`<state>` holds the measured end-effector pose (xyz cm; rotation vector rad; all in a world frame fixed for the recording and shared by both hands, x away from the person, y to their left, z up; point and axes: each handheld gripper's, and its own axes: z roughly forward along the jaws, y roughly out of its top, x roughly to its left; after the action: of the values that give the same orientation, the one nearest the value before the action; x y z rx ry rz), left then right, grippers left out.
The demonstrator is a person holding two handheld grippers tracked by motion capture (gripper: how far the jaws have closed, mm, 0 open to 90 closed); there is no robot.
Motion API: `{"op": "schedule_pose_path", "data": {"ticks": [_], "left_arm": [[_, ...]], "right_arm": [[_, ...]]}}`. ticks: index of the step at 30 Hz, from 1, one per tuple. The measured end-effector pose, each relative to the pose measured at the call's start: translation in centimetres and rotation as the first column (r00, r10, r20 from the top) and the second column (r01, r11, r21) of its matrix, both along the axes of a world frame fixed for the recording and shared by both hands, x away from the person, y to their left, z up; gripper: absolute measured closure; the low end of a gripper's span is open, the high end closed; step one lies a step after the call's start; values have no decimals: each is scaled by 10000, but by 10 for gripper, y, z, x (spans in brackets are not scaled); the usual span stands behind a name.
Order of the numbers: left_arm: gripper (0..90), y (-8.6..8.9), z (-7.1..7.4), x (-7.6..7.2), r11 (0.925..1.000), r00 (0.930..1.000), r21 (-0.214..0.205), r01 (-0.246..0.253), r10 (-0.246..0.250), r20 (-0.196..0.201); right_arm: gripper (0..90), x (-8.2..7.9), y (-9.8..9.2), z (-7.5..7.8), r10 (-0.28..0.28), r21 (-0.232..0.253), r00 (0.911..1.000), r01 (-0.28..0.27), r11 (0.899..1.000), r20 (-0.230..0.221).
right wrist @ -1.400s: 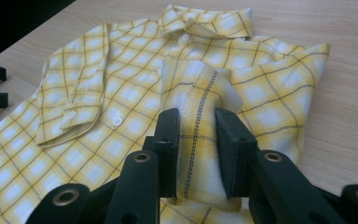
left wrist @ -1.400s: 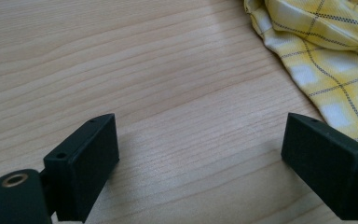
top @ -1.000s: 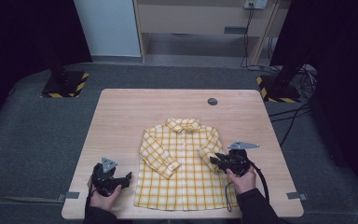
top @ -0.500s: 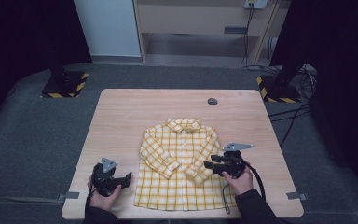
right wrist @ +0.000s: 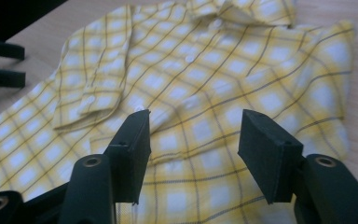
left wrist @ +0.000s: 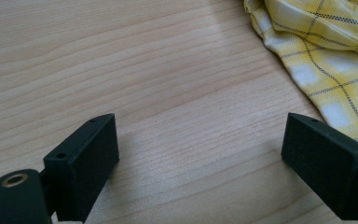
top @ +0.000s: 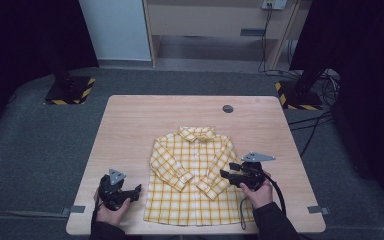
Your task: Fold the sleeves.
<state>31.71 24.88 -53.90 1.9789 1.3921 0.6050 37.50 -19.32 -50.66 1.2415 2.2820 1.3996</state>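
A small yellow checked shirt lies flat, front up, on the wooden table, both sleeves folded in across its chest. My right gripper hovers at the shirt's right edge, over the folded right sleeve. Its jaws have just been opening, and in the right gripper view they stand apart above the cloth with nothing pinched. My left gripper rests low at the front left, open over bare wood, the shirt's hem just to its right.
A dark round disc sits near the table's far edge. Two posts on hazard-striped bases flank the table's far corners. Cables trail on the grey floor at right. The left gripper shows far off in the right gripper view.
The right gripper's jaws have spread apart and the right sleeve now lies free across the shirt's front. The left gripper has stayed where it was.
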Motion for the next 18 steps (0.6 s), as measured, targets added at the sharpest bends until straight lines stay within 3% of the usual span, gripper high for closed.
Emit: {"op": "schedule_pose_path", "data": {"ticks": [4,7,10,18], "left_arm": [[97,0,0,0,10000,10000,5,0,0,1],[97,0,0,0,10000,10000,9,0,0,1],[97,0,0,0,10000,10000,10,1,-1,-1],[96,0,0,0,10000,10000,8,3,-3,1]], "right_arm": [[314,4,-3,-6,-607,-75,9955,614,9981,731],[298,10,-5,-14,-418,-113,9990,420,9991,174],[280,15,-3,-21,-351,-717,9992,362,9968,164],[253,25,-2,-31,-631,-1140,9978,649,9914,191]]}}
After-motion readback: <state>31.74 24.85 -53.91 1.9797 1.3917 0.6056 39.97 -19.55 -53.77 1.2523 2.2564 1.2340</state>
